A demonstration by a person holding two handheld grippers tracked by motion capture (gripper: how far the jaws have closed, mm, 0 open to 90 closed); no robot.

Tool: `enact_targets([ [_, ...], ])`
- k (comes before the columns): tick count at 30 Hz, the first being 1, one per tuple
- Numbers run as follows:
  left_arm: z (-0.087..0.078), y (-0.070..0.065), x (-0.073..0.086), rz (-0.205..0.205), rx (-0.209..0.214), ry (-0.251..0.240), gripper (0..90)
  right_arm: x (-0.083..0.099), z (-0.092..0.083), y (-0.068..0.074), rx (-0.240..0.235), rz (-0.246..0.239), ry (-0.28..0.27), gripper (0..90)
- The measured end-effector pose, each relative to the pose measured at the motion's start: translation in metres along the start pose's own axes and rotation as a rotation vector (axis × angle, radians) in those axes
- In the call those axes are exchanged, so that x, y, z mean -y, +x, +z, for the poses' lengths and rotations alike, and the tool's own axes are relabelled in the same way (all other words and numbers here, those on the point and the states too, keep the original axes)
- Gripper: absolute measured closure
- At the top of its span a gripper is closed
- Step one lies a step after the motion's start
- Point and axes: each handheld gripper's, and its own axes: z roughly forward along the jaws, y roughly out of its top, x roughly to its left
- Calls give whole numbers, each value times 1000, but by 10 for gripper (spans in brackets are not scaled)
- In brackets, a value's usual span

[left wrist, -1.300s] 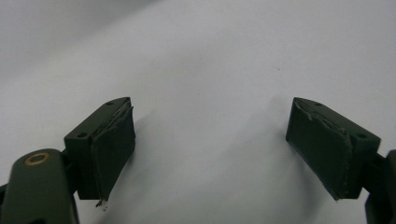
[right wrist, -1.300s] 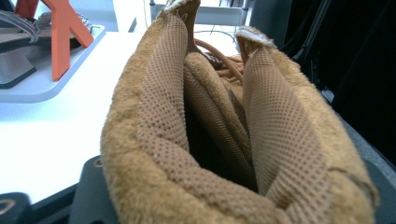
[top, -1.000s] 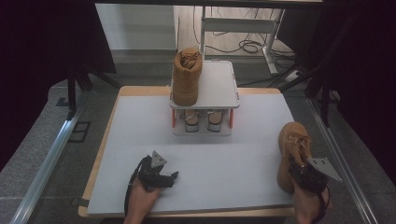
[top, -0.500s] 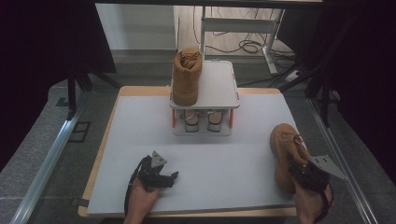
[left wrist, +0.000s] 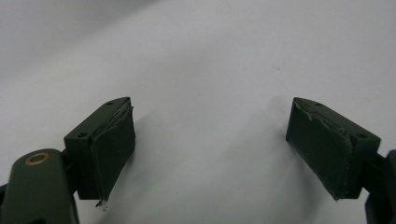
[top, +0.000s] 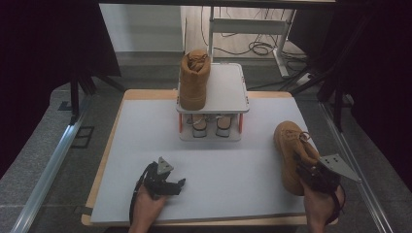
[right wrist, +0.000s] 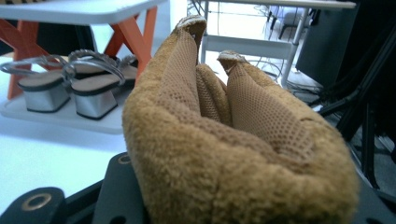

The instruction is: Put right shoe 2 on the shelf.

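Right gripper [top: 311,170], held in the person's right hand [top: 323,206] near the front right corner of the table [top: 121,165], is clamped on the back collar of a tan boot [top: 291,150]; its jaws have just been closing a little, with the boot's soft fleecy rim squeezed between them. In the right gripper view that boot [right wrist: 233,140] looms up close, its collar pinched together above the black jaws and its mesh lining and tongue in plain sight. From the high view the boot lies near the right edge of the white table top, toe pointing away from the person, and it looks tilted rather than flat on its sole; whether the sole touches the surface I cannot tell. Left gripper [top: 163,182] rests in the left hand [top: 145,208] at the front of the table, left of centre and well apart from the boot, its jaws spread wide with nothing between them; in the left gripper view only the bare white surface [left wrist: 210,70] lies beyond the two pads [left wrist: 112,149]. At the far middle of the table stands a small two-level shoe rack [top: 223,92] with orange legs. A second tan boot [top: 194,80] stands upright on the left part of its top shelf, and a pair of silver heeled sandals [top: 209,125] sits on the lower level, also seen at the left of the right gripper view [right wrist: 70,88].
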Motion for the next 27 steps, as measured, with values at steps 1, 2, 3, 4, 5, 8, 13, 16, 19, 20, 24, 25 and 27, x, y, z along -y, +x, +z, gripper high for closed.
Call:
enact_targets([
  [1, 0, 0, 0, 0, 0, 0, 156, -5, 0, 2, -9, -5, -9, 511],
  [2, 0, 0, 0, 0, 0, 0, 156, -5, 0, 2, -9, -5, -9, 511],
  [3, 0, 0, 0, 0, 0, 0, 156, -6, 0, 3, -12, -7, -13, 514],
  [4, 0, 0, 0, 0, 0, 0, 156, -11, 1, 5, -21, -14, -23, 518],
  [5, 0, 0, 0, 0, 0, 0, 156, -13, 1, 6, -24, -15, -27, 519],
  [8, 0, 0, 0, 0, 0, 0, 156, -17, 2, 7, -36, -14, -40, 521],
  [13, 0, 0, 0, 0, 0, 0, 156, -26, 4, 9, -49, -18, -73, 522],
  [16, 0, 0, 0, -2, 1, 0, 156, -36, 4, 11, -53, -23, -110, 523],
  [19, 0, 0, 0, 0, 0, -1, 156, -40, 4, 11, -56, -26, -124, 523],
  [20, 0, 0, 0, 0, 0, -1, 156, -44, 5, 12, -59, -28, -134, 523],
  [24, 0, 0, 0, 1, 0, -1, 156, -51, 6, 13, -62, -36, -147, 523],
  [25, 0, 0, 0, 1, 0, 0, 156, -56, 8, 14, -69, -40, -155, 523],
  [27, 0, 0, 0, 1, 0, -1, 156, -57, 8, 15, -70, -40, -158, 523],
])
